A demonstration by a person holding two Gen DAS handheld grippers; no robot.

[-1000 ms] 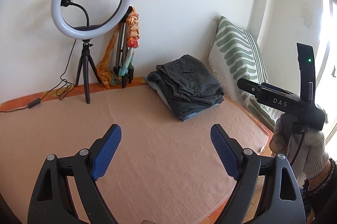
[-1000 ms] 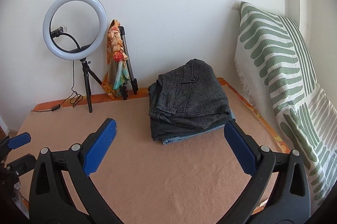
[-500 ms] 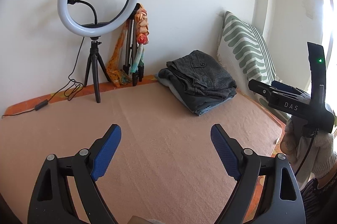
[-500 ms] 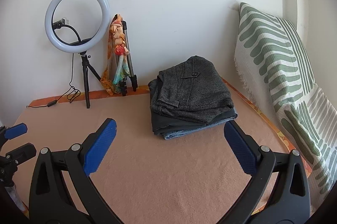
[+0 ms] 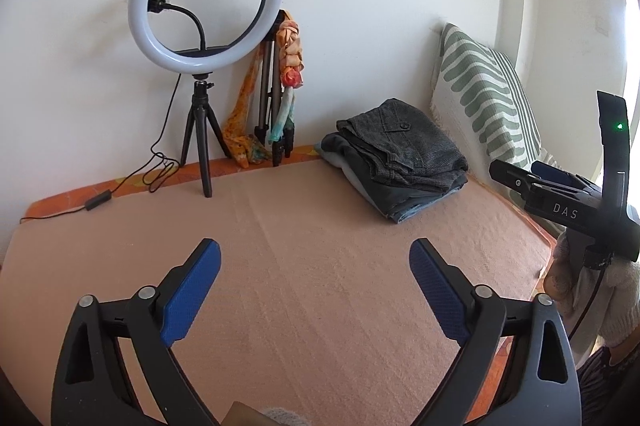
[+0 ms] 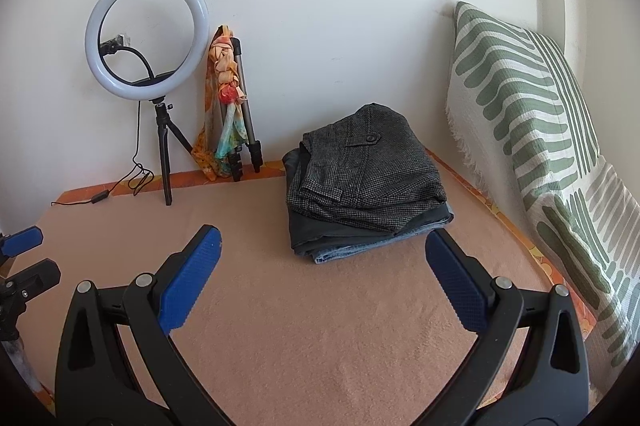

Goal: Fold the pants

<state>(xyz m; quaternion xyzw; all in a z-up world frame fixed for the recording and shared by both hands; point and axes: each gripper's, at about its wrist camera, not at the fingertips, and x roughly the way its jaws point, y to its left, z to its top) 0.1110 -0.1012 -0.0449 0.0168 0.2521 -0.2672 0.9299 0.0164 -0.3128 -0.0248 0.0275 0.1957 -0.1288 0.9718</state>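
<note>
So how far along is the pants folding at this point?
Done: a folded stack of pants sits at the back of the mat. In hand: nothing; left claw and right claw are open and empty. Left: no unfolded pants in view.

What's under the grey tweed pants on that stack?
Under the grey tweed pants lie a dark folded garment and blue denim at the bottom edge. Only edges show; anything more is covered.

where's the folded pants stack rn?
The folded pants stack sits at the back right of the peach blanket, near the wall, between the scarf-draped tripod and the green-striped pillow; neither gripper touches it.
</note>
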